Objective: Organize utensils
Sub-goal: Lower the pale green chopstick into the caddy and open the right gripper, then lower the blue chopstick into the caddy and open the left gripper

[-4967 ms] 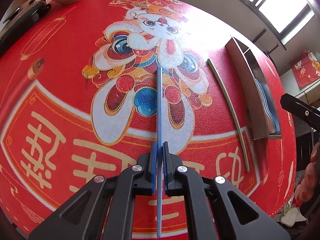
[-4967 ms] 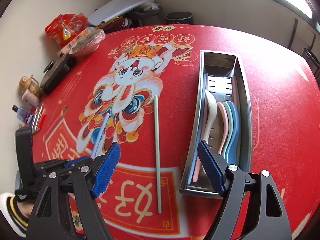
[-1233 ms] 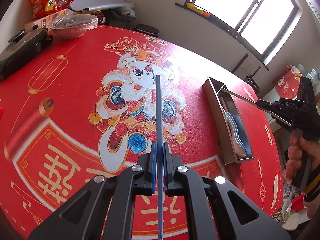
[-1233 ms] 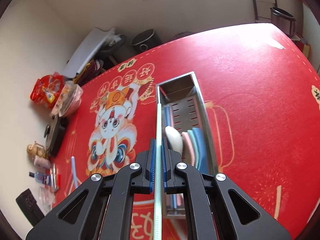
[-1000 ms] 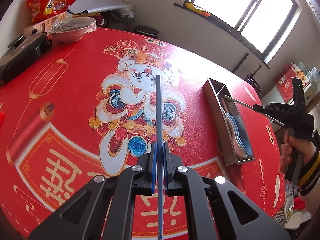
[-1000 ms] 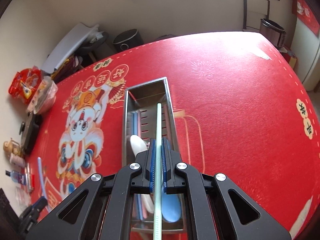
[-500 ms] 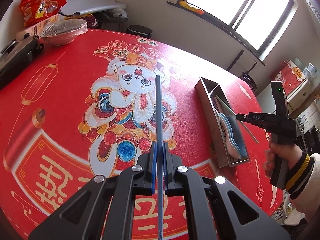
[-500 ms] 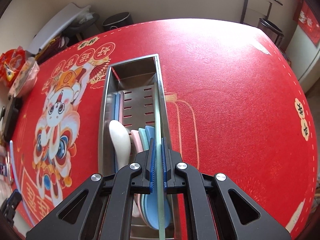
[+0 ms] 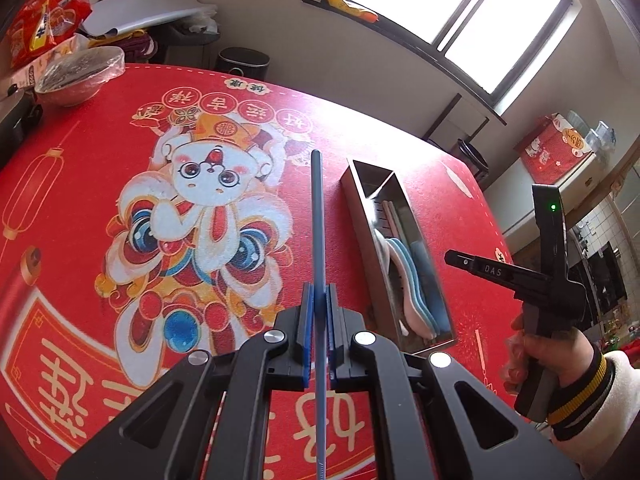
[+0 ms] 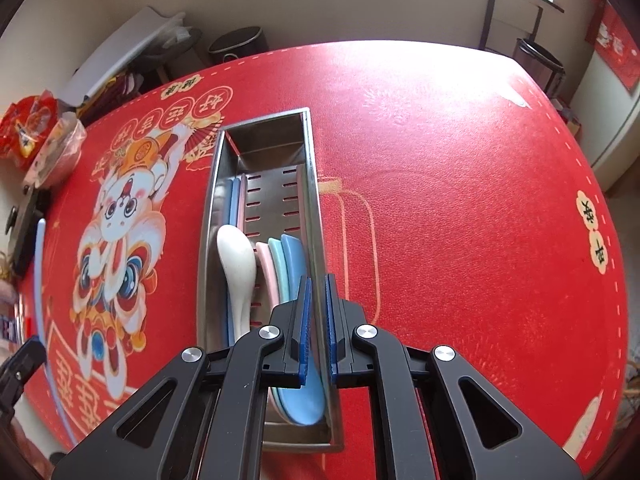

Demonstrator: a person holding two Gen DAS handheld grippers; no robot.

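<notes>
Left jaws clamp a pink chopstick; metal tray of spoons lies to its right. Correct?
No: the chopstick is blue, not pink, per the left wrist view. The jaws do clamp it, with the metal tray of spoons to its right.

My left hand-held gripper (image 9: 318, 300) points forward and down toward 12 o'clock, its blue pads pinched tight on a blue chopstick (image 9: 317, 220) that runs straight out between them. My right hand-held gripper (image 10: 316, 282) tilts steeply down; its jaws have just been opening and stand a narrow slit apart with nothing between the pads. From the left wrist view, my right hand (image 9: 544, 354) sits at about 4 o'clock, fingers wrapped around the handle, a striped cuff (image 9: 580, 392) at the wrist.
</notes>
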